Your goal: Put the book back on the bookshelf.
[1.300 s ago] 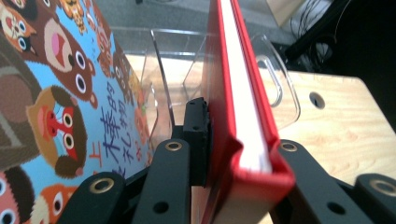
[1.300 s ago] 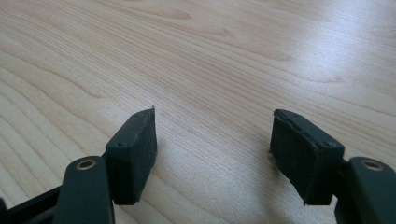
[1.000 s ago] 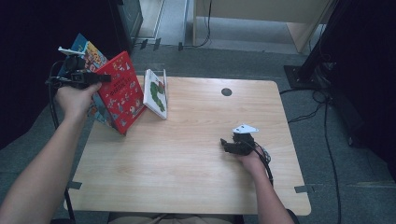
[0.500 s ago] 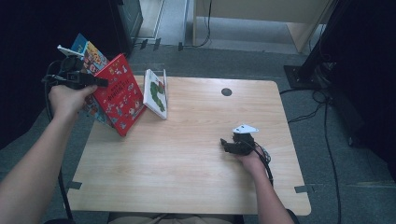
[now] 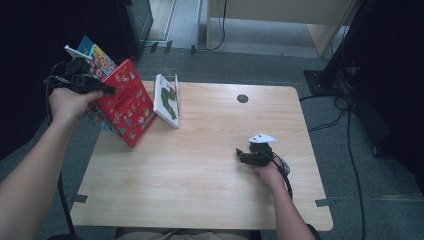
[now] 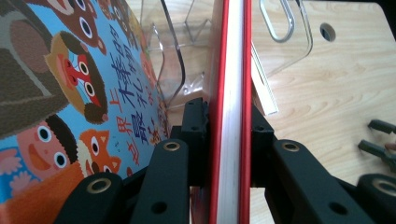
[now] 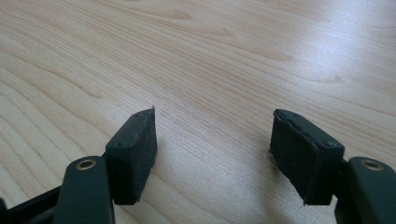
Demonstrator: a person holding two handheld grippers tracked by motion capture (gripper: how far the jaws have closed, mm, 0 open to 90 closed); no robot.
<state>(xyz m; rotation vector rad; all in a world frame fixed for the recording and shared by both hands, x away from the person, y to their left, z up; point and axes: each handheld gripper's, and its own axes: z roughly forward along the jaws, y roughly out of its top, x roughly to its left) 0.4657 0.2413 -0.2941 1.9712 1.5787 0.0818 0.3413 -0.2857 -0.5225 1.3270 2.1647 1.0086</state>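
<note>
Jaws of the left gripper (image 6: 229, 140) are clamping the red book (image 5: 125, 102) beside the clear rack (image 6: 280, 42) — likely for slotting in — while the right gripper (image 7: 212, 154) is resting open, empty.

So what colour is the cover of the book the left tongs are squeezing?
Red, with small pictures on it. The red book shows best in the high view.

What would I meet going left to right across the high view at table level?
Left gripper → red book → white book with the green caterpillar → round hole in the tabletop → right gripper
</note>
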